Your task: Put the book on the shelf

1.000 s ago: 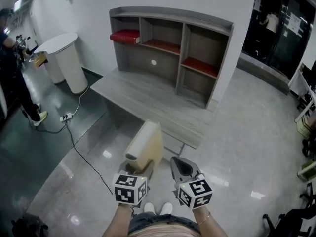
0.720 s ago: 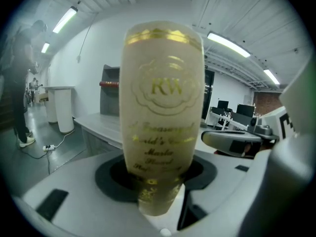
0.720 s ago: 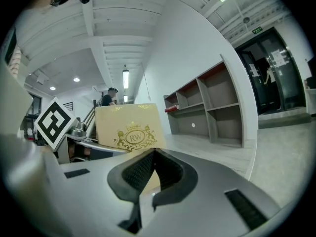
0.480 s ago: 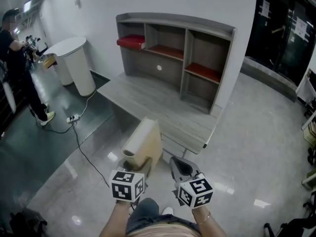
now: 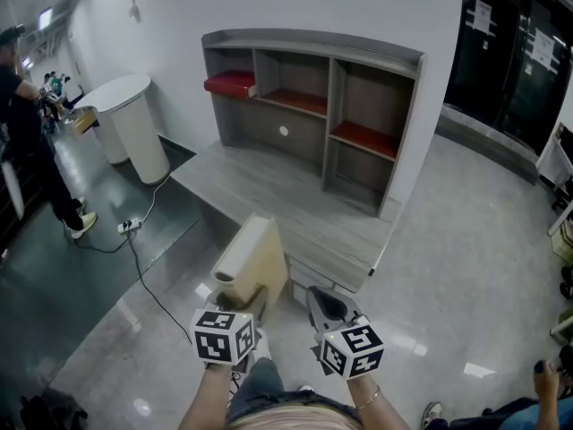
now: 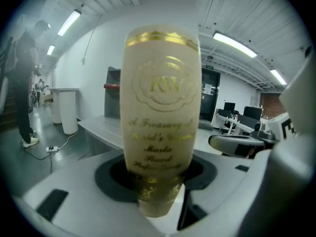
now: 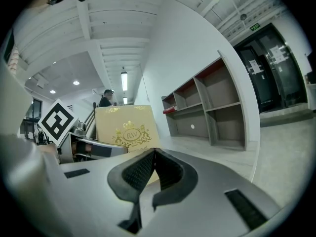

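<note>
Cream book (image 5: 255, 262) with gold crest and gold lettering. Grey woodgrain shelf (image 5: 313, 43) with red boards inside. Red item (image 5: 229, 83) at top left, maybe another book. Left gripper (image 5: 243, 299) and right gripper (image 5: 328, 307) are grey with black pads and black-and-white square markers. Glossy grey floor (image 5: 448, 240).

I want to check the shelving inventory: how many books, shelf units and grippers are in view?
Books: 2. The beige book is held in the left gripper, and the red book lies in the shelf unit's top left compartment.
Shelf units: 1.
Grippers: 2. The left gripper, and the right gripper, which is shut and empty.
Total: 5
</note>
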{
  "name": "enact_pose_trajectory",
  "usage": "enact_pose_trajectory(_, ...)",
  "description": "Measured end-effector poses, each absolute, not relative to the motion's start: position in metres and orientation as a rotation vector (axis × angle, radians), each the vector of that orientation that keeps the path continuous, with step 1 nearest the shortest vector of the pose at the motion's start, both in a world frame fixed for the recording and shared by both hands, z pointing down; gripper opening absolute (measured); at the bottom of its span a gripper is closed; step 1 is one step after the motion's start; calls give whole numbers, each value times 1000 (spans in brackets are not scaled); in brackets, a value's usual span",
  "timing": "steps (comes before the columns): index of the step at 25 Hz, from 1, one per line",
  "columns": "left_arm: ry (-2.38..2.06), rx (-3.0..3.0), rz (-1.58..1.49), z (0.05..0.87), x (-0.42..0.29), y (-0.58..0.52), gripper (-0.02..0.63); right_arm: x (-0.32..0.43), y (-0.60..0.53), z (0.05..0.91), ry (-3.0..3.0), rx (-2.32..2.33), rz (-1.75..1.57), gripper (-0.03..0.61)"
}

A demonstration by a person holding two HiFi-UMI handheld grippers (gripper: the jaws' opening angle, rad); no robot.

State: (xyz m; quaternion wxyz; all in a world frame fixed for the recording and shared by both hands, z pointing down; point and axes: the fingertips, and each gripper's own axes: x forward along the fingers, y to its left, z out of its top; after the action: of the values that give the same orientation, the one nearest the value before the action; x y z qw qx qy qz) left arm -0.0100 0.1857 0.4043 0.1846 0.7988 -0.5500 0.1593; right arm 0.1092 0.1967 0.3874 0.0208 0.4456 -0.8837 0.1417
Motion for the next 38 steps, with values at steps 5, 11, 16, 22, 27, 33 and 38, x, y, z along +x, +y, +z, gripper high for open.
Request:
enact_pose_trajectory(5,-1527,2260,447,409,-14,149,222,99,166,393,-2719,1377,445,9)
enact_pose_trajectory(11,-1489,2266,454,419,-30,88,222,79,109,402,-2683,1397,470,9)
enact_pose_trajectory(16,-1471,2285,449,421,-47,29,222,50,52,404,-2669,1397,480,9)
enact_pose_trajectory(22,-1418,2326,465,425,-65,-45,222,13,-20,404,-2651,1418,500,9)
enact_pose_trajectory(27,-1373,2357,484,431,-79,-93,222,-9,-66,409,-2614,1462,522,9)
enact_pose_trajectory(33,-1334,2372,493,437,-96,-136,222,-17,-106,411,-2554,1538,521,9)
enact_pose_trajectory(38,-1318,2367,505,443,-104,-156,222,-14,-126,416,-2500,1580,532,9)
